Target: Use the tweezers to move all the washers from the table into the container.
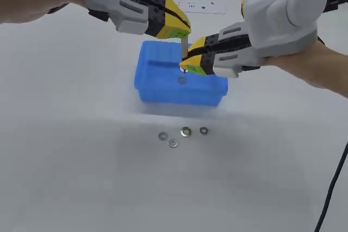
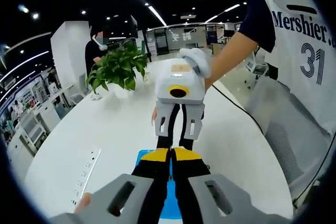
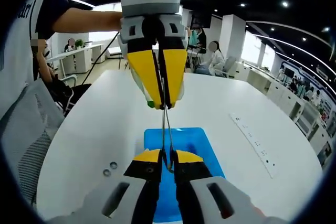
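I have the left claw (image 3: 164, 102) clamped on the upper end of the tweezers (image 3: 166, 129), which point down over the blue container (image 1: 163, 88). My right claw (image 3: 167, 160) is closed in on the tweezers' lower arms, pinching them together. In the head view both claws meet above the container's far right part. A washer (image 1: 181, 79) shows at the tweezer tips, over the container's inside; I cannot tell whether it is gripped or lying on the bottom. Four more washers (image 1: 186, 131) lie loose in a small cluster on the white tabletop (image 1: 81, 150), near the container's front wall. A power strip (image 1: 201, 7) lies on the tabletop beyond the container.
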